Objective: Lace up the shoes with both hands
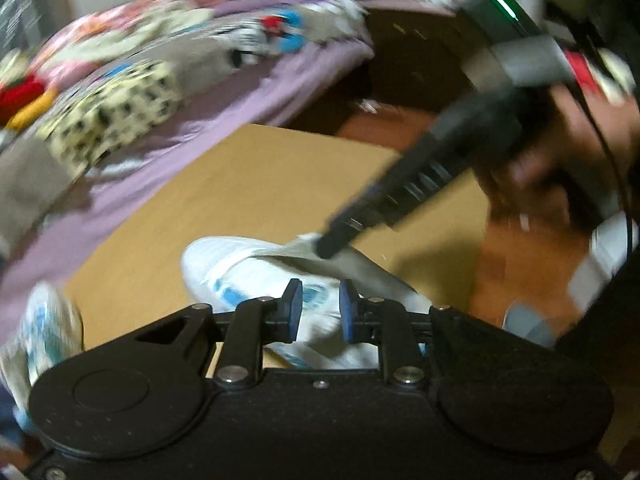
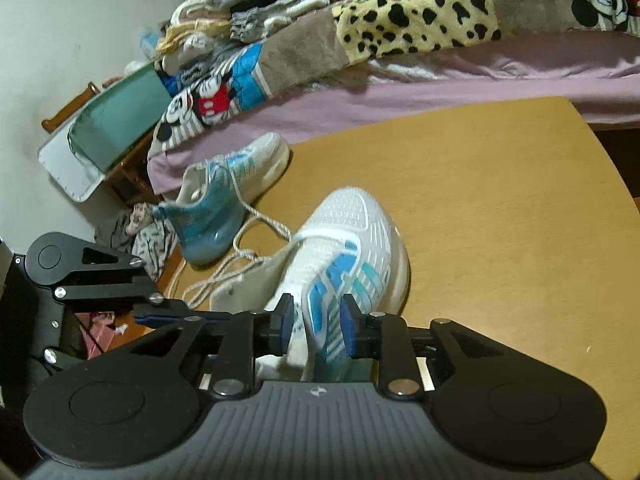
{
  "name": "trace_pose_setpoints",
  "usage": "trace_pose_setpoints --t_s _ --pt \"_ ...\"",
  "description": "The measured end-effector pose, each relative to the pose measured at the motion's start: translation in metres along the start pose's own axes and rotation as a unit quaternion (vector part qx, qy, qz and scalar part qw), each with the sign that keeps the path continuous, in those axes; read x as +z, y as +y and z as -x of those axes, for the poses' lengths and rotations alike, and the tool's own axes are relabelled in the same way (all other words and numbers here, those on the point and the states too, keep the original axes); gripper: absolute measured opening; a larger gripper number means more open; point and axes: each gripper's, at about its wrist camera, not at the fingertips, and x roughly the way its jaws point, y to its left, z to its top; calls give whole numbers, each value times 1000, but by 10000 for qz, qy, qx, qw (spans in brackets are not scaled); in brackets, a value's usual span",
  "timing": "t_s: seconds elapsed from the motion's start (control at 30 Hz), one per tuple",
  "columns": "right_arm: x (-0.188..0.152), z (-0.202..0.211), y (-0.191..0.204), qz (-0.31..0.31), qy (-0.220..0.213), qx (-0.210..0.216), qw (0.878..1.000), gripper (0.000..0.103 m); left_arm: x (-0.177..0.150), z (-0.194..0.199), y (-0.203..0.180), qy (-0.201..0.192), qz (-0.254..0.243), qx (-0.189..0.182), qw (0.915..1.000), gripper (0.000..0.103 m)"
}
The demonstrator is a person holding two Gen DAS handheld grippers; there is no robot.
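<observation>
while our right claw (image 2: 315, 322) straddles the near shoe (image 2: 344, 256) on the table (image 2: 500, 208), jaws slightly apart with a lace strand between, we cannot tell if the pads pinch it. our left claw (image 1: 320, 308) hovers over the same shoe, jaws narrowly parted, empty, likely ready to take lace. both tilt downward. the other shoe (image 2: 236, 176) lies beyond, laces (image 2: 240, 248) trailing loose.

Two white knit shoes with blue stripes on the tan worktop (image 2: 500, 208). The near shoe (image 2: 348, 248) lies tipped on its side, toe pointing away, its tongue pulled out. The far shoe (image 2: 232, 184) sits near the worktop's far edge. A white lace (image 2: 256, 216) trails loose between them, looping across the worktop.
</observation>
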Motion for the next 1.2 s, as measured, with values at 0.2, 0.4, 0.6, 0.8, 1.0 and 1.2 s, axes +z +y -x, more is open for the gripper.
trace_pose_setpoints --t_s 0.2,0.4,0.6,0.8,1.0,1.2 --pt "0 -9 8 131 66 -107 9998 30 -21 13 52 -66 1699 533 9840 51" --pt "2 -13 12 139 63 -189 9997 34 -59 13 101 524 3008 1498 9404 51" --pt "2 -22 14 159 121 -395 9990 34 -96 22 141 791 3765 2059 8998 51" --pt "-1 -24 13 121 143 -502 9986 15 -123 35 152 1078 4057 2056 8840 51" --pt "-3 -21 14 115 172 -599 9980 15 -130 24 135 1524 3568 1689 9060 50" --pt "2 -14 16 129 56 -476 9988 16 -140 16 127 1825 3110 1585 9192 47"
